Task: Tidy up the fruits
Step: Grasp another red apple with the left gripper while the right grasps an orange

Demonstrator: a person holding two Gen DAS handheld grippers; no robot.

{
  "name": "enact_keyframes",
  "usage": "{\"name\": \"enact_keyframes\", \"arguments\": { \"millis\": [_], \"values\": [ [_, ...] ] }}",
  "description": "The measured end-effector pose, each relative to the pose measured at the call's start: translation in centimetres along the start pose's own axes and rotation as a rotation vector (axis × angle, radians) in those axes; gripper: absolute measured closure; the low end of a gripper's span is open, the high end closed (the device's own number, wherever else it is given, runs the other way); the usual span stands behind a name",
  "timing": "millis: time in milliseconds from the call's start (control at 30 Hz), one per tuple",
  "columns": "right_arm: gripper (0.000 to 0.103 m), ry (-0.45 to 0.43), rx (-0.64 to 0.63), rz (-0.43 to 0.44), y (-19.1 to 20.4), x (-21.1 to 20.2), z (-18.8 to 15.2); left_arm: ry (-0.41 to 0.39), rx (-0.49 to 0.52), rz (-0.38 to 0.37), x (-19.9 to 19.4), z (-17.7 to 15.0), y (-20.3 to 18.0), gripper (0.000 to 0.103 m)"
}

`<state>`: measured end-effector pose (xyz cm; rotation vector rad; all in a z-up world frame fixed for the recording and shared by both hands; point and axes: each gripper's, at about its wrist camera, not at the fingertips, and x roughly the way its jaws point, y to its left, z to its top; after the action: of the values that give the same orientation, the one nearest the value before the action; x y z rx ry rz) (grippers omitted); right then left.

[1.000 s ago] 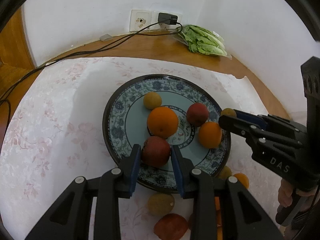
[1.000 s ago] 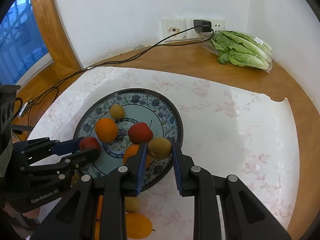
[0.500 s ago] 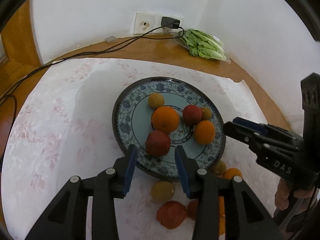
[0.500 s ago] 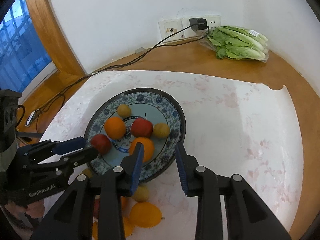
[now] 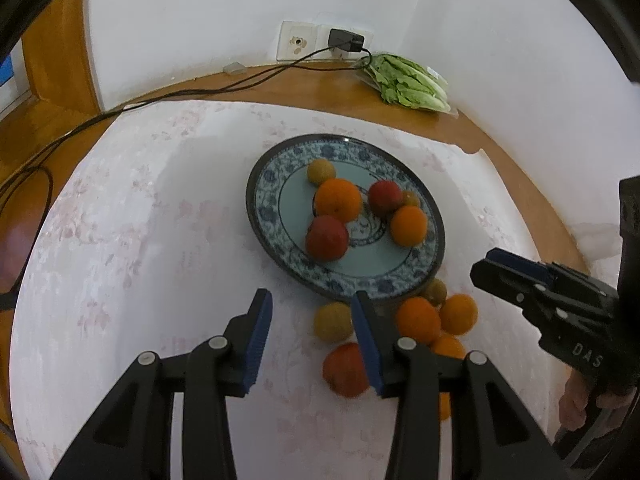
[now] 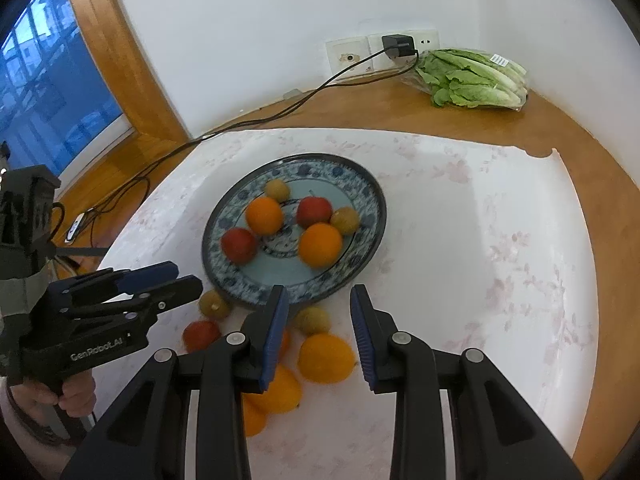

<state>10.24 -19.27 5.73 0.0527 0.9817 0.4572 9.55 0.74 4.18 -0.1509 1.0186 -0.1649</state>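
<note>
Left wrist view: the left hand-held gripper [image 5: 310,330], jaws opening and pinching nothing, hangs over loose fruit [image 5: 333,321] beside the plate [image 5: 264,216].

Right wrist view: the right hand-held gripper [image 6: 318,330], spread and empty, hovers above an orange [image 6: 326,358]. Between placements, I judge; next comes lowering around a loose fruit.

light: soft, even | fisheye edges warped, dark | near fruit blurred

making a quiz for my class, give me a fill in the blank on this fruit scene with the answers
1. The plate holds ___ fruits.
2. The bagged lettuce lies on the wooden table near the wall ___.
3. The right gripper holds ___.
4. The loose fruits lie on the white ___.

Answers: six; socket; nothing; tablecloth
</note>
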Motion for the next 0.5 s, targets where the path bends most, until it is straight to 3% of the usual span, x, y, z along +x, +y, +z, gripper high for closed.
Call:
{"name": "enact_keyframes", "arguments": {
  "millis": [500],
  "values": [
    [0.07,0.028,0.0,-0.004,1.6,-1.6,-3.5,0.023,0.008,-0.045,-0.6,-2.6,-0.5,0.059]
  ]
}}
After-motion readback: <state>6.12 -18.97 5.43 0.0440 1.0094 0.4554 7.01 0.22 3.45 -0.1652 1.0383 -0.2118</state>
